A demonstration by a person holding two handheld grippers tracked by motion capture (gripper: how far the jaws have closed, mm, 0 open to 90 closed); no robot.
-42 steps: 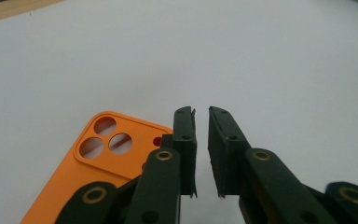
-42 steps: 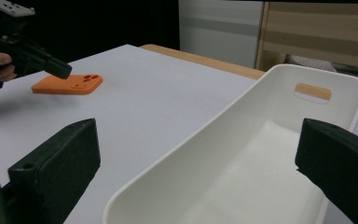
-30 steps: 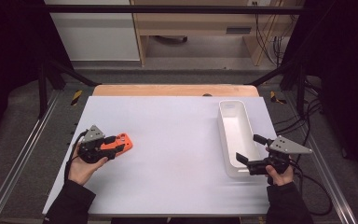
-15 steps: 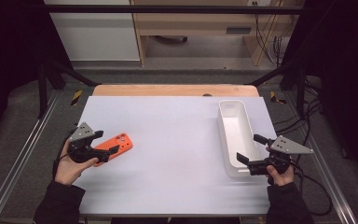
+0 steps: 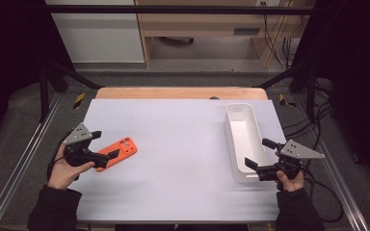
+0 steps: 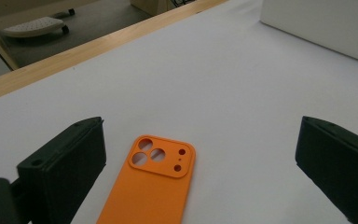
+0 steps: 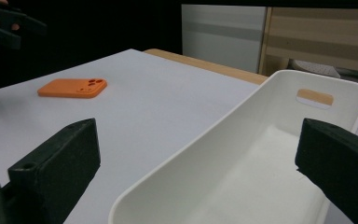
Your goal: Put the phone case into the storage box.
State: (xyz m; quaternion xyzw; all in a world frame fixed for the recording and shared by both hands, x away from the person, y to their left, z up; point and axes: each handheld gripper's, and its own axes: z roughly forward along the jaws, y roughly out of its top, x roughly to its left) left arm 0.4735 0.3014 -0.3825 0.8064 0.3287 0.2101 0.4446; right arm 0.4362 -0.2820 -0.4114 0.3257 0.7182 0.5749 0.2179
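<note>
From the high view, the left gripper sat at the left side of the white table, its jaws spread and having just been opening, with nothing pinched between them. The orange phone case lay flat on the table, its near end under the tips of that gripper. On the right, the right gripper was held at the near end of the white bin, jaws spread on either side of the bin's near corner. The bin stood lengthwise along the right side of the table, well apart from the case.

In the left gripper view, the phone case lay with its camera cut-outs pointing away, between the two wide-set black jaws but touching neither. The left gripper gripped nothing. A wall of the bin showed at the top right.

In the right gripper view, the right gripper stood wide, the bin's near rim between the jaws; the pads did not press on it. Far off to the left, the phone case rested flat on the table, and the left gripper hung above the table in the top left corner.
</note>
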